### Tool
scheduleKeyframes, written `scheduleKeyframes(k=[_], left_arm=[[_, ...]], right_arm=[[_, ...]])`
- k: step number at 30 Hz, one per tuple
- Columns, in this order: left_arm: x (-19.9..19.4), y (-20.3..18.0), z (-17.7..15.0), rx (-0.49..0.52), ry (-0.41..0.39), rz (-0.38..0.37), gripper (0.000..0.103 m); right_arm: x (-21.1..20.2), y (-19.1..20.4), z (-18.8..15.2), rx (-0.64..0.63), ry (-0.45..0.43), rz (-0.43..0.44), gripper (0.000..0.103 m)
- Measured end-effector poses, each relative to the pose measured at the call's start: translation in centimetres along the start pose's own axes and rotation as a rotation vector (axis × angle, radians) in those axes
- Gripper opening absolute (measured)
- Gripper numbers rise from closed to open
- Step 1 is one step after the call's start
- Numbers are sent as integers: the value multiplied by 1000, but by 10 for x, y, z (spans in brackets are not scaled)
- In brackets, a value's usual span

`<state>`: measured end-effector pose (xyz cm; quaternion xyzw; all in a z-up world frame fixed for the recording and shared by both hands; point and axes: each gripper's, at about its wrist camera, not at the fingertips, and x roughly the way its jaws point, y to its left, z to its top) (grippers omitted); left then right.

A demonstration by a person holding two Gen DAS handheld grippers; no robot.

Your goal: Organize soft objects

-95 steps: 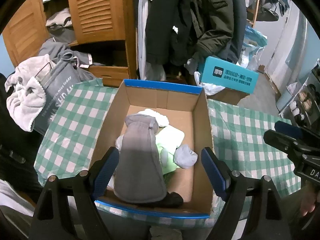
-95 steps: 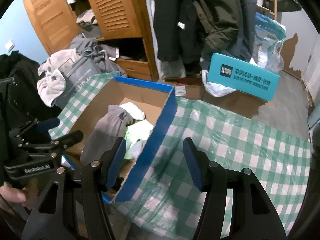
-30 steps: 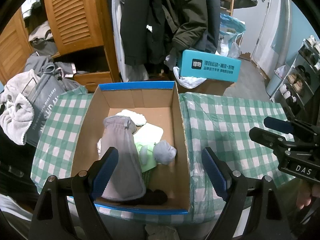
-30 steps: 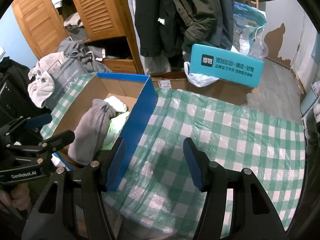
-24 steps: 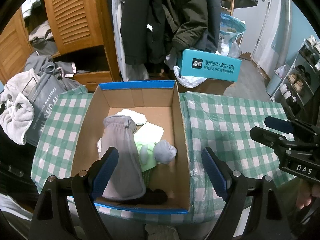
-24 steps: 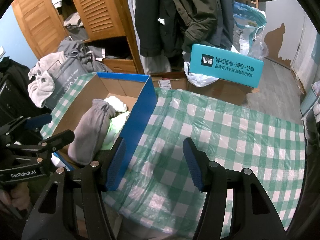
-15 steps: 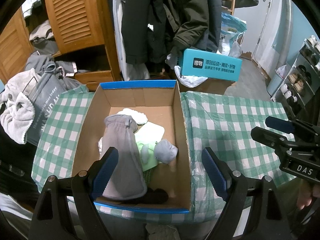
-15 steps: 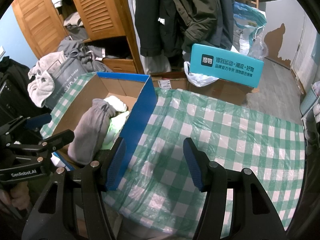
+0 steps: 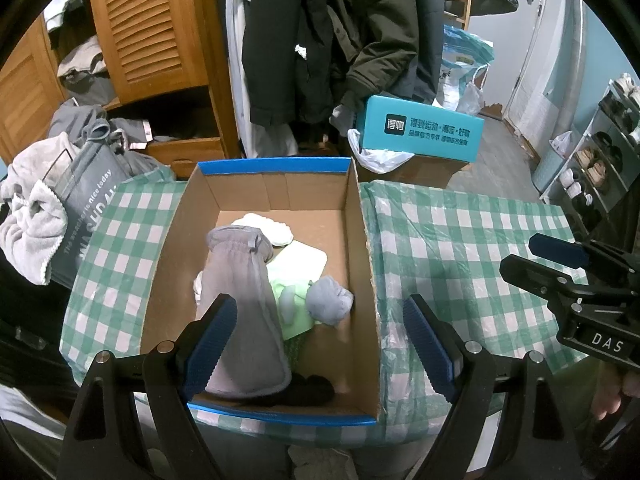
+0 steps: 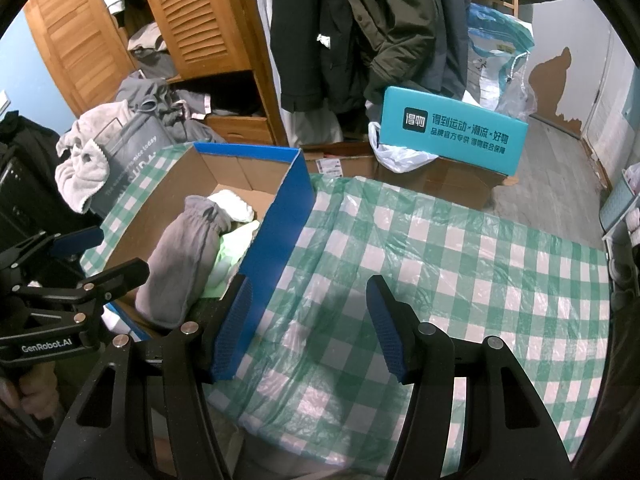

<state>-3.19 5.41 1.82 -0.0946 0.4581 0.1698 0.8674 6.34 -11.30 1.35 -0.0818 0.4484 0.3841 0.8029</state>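
An open cardboard box [image 9: 360, 240] with blue rims stands on the green checked tablecloth [image 9: 452, 248]. Inside lie a long grey mitten [image 9: 240, 304], a white cloth [image 9: 264, 226], a pale green cloth [image 9: 296, 304], a small grey-blue sock ball [image 9: 330, 300] and a black item [image 9: 308, 390]. My left gripper [image 9: 316, 344] is open and empty above the box's near end. My right gripper [image 10: 308, 324] is open and empty over the cloth [image 10: 440, 264] right of the box [image 10: 280, 208]; the mitten [image 10: 180, 264] shows there too.
A teal box [image 9: 420, 132] on a carton stands behind the table. A grey bag with a towel [image 9: 36, 220] sits at the left. A wooden wardrobe [image 9: 152, 40] and hanging coats [image 9: 332, 32] fill the back. A shoe rack [image 9: 600, 152] is at the right.
Since 3.2 s ago both grippers have drawn back and up from the box, both open and empty. In the last second almost nothing has moved.
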Motion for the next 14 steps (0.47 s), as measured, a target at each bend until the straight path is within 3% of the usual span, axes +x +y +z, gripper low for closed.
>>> scheduleKeyframes(k=[14], left_arm=[[-1,-1,1,5,4,14,87]], right_arm=[[0,0,0,0,1,-1,58]])
